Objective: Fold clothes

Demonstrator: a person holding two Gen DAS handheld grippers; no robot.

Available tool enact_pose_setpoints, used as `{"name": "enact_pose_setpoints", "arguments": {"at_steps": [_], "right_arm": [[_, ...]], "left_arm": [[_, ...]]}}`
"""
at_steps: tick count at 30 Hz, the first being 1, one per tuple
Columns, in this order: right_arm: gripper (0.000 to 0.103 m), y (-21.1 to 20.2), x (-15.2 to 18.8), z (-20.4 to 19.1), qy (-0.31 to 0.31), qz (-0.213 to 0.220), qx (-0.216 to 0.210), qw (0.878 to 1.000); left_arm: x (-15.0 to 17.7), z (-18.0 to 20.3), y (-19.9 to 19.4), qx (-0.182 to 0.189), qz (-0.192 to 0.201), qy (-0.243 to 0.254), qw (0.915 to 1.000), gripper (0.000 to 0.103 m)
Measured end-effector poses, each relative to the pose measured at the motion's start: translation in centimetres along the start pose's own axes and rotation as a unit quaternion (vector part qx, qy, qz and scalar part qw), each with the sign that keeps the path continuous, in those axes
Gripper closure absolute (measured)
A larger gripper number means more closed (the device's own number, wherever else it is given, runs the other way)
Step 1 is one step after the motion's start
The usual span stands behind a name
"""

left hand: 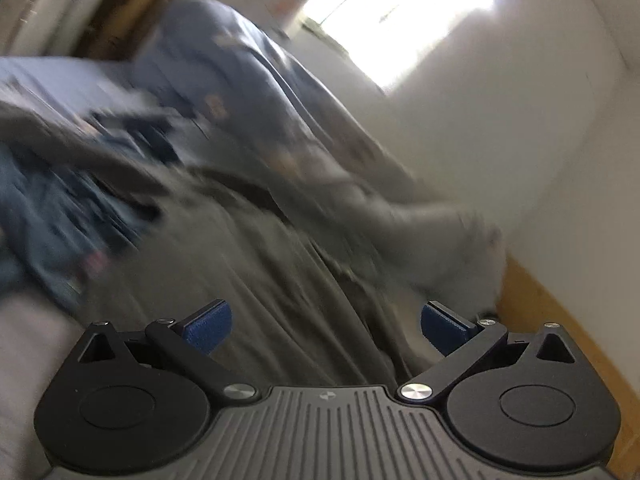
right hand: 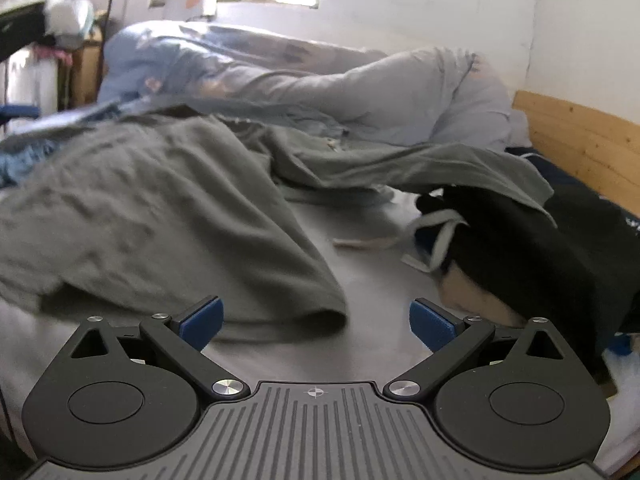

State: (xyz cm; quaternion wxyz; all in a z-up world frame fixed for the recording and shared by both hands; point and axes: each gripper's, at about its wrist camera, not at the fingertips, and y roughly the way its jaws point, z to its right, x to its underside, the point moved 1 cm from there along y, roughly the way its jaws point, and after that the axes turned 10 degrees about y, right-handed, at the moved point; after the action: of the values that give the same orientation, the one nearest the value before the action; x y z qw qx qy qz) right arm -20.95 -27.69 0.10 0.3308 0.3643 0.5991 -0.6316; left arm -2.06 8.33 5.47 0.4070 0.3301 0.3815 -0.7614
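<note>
**Both grippers wide apart over a rumpled grey garment on a bed**

From the right wrist view, the right gripper has its two black jaws spread wide, blue textured pads facing each other with nothing between them. Just beyond and to the left of its left pad lies a grey garment, soft, matte and creased, heaped in a broad mound whose rounded hem curls onto the smooth pale grey bedsheet. The gripper hangs over bare sheet beside that hem, not touching it. To the right sits a black garment with pale grey straps, partly covered by a thin flap of grey cloth. Behind, a puffy light-blue duvet stretches across the bed, and a knotty pale wooden bed frame runs along a white wall.

The left wrist view is heavily motion-blurred. The left gripper is likewise fully spread and empty, with long folds of the grey garment directly ahead and beneath it. Blue denim-like fabric lies to the left
</note>
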Motion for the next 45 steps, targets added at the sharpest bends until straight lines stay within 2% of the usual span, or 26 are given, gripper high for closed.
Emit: {"name": "enact_pose_setpoints", "arguments": {"at_steps": [4, 5, 7, 9, 12, 16, 22, 23, 25, 26, 27, 37, 45], "right_arm": [[0.006, 1.1, 1.0, 2.0, 0.001, 0.007, 0.017, 1.0], [0.01, 1.5, 1.1, 2.6, 0.009, 0.009, 0.017, 1.0], [0.022, 2.4, 1.2, 3.3, 0.017, 0.012, 0.019, 1.0], [0.047, 3.6, 1.3, 3.5, 0.01, 0.009, 0.022, 1.0], [0.048, 4.6, 1.7, 3.4, 0.008, 0.007, 0.011, 1.0], [0.048, 5.1, 2.0, 2.9, 0.011, 0.001, -0.011, 1.0], [0.049, 6.0, 1.7, 2.9, 0.046, 0.003, -0.035, 0.998], [0.054, 6.2, 1.7, 2.6, 0.047, 0.002, -0.039, 0.998], [0.072, 6.6, 1.8, 1.9, 0.037, 0.0, -0.045, 0.998], [0.095, 6.8, 1.8, 1.6, 0.035, -0.002, -0.047, 0.998], [0.1, 6.8, 1.7, 1.4, 0.033, -0.004, -0.043, 0.999], [0.101, 2.0, 1.2, -1.2, -0.01, -0.024, -0.069, 0.997], [0.102, -1.5, 0.2, -1.2, -0.003, -0.031, -0.07, 0.997]], "left_arm": [[2.6, 1.3, 1.5, -0.009, 0.009, 0.023, 0.9996, 0.0], [3.1, 1.5, 1.9, -0.011, 0.011, 0.027, 0.9995, 0.0], [3.8, 1.8, 2.5, -0.016, 0.007, 0.041, 0.999, 0.0], [4.4, 2.8, 3.0, -0.019, 0.008, 0.06, 0.998, 0.0], [4.9, 3.6, 3.5, -0.019, 0.006, 0.073, 0.9971, 0.0], [5.4, 3.7, 4.6, -0.015, -0.01, 0.064, 0.9978, 0.0], [6.1, 3.7, 5.4, -0.02, -0.023, 0.061, 0.9977, 0.0], [6.1, 3.7, 5.4, -0.021, -0.022, 0.06, 0.9977, 0.0], [6.1, 3.6, 5.5, -0.025, -0.021, 0.061, 0.9976, 0.0], [6.1, 3.5, 5.5, -0.027, -0.02, 0.059, 0.9977, 0.0], [6.0, 3.3, 5.5, -0.03, -0.019, 0.056, 0.9978, 0.0], [4.8, 0.3, 4.2, -0.062, -0.005, 0.01, 0.998, 0.0], [4.1, -0.7, 3.6, -0.058, 0.004, -0.012, 0.9982, 0.0]]}}
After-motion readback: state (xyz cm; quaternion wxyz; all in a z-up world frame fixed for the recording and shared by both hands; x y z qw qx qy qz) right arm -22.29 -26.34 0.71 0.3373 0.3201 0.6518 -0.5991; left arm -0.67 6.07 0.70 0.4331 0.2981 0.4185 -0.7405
